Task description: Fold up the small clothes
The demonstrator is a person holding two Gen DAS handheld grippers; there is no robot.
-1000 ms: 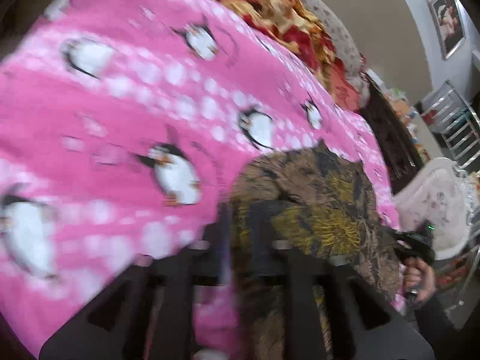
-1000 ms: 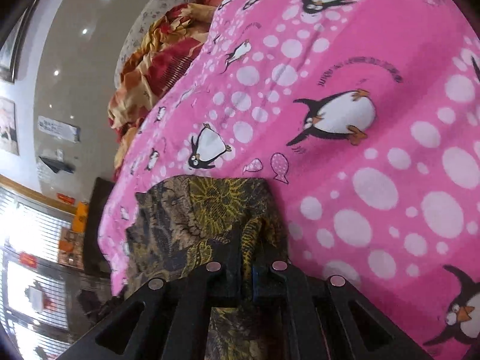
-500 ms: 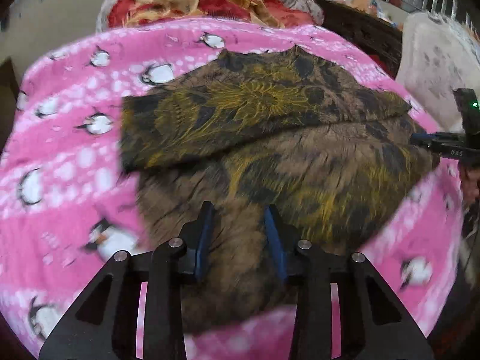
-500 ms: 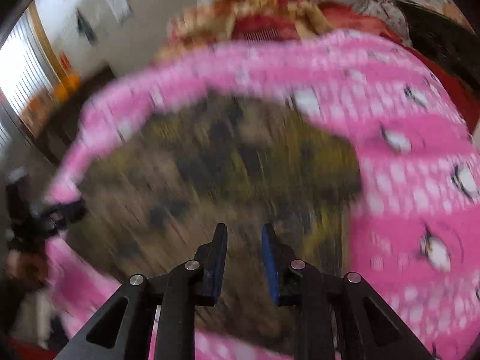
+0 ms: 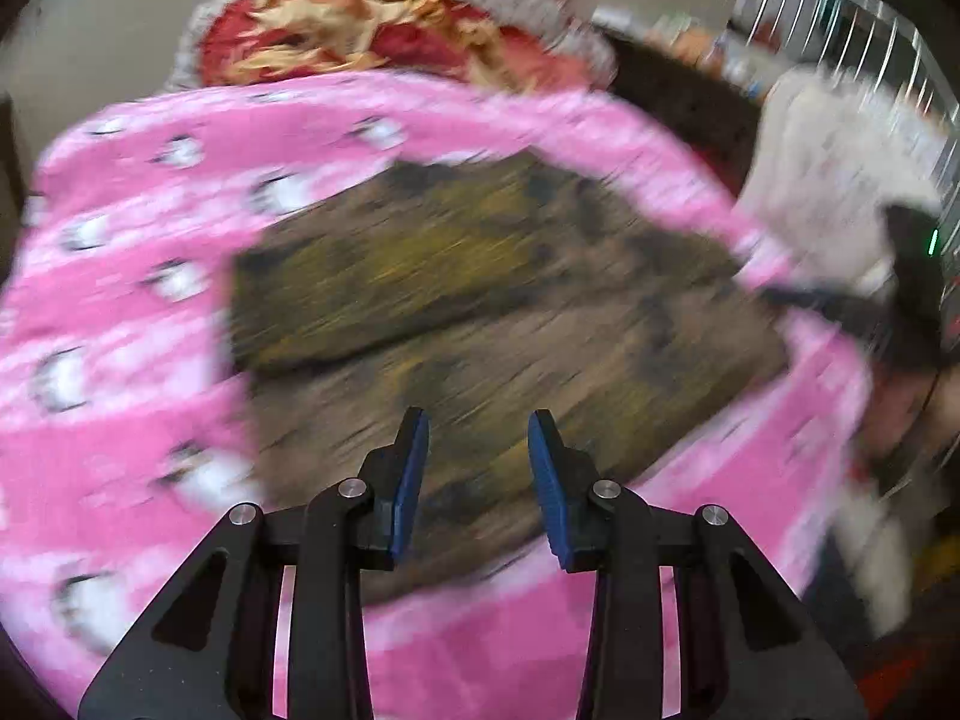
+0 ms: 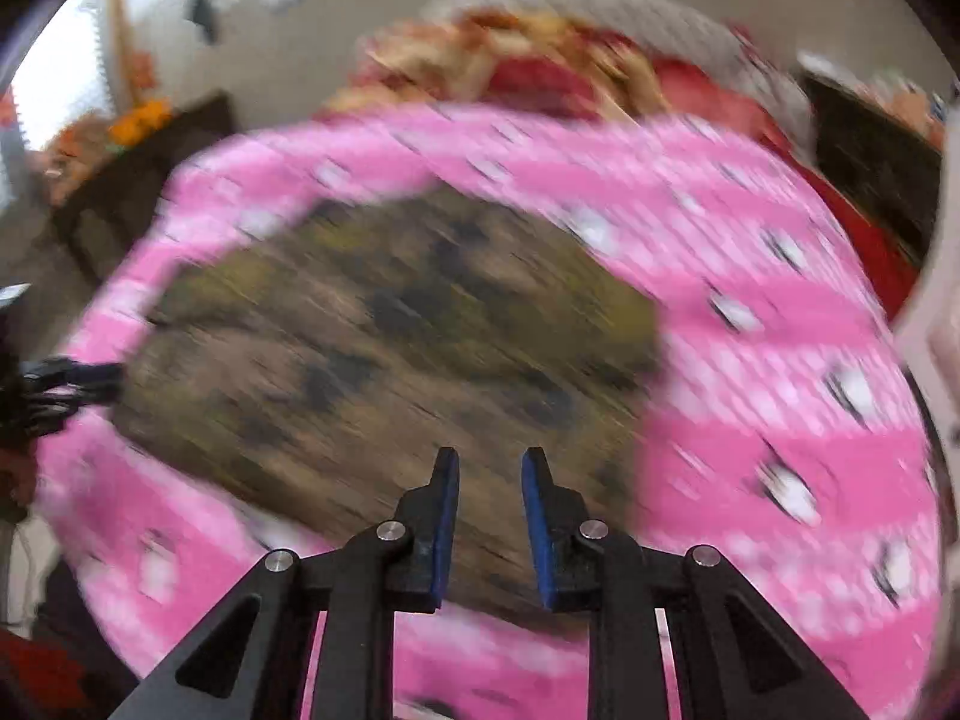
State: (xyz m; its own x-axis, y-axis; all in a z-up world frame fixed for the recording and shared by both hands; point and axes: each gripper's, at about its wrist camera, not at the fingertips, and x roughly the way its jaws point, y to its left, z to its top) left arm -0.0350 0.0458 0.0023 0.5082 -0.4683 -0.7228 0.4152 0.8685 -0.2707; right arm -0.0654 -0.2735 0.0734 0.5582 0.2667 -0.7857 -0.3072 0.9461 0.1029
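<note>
We have both grippers, left [image 5: 477,450] and right [image 6: 489,480], open and empty over the half-folded cloth [image 5: 480,312]; next we grab its near edge

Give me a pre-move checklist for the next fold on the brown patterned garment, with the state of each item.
1. Left gripper empty, jaws apart: ok.
2. Right gripper empty, jaws apart: ok.
3. Brown garment lying on the pink blanket: ok.
4. One fold in place, flap laid over the far left part: ok.
5. Edges lined up and wrinkle-free: cannot tell, both views are blurred.
6. Garment free of other items: ok.
</note>
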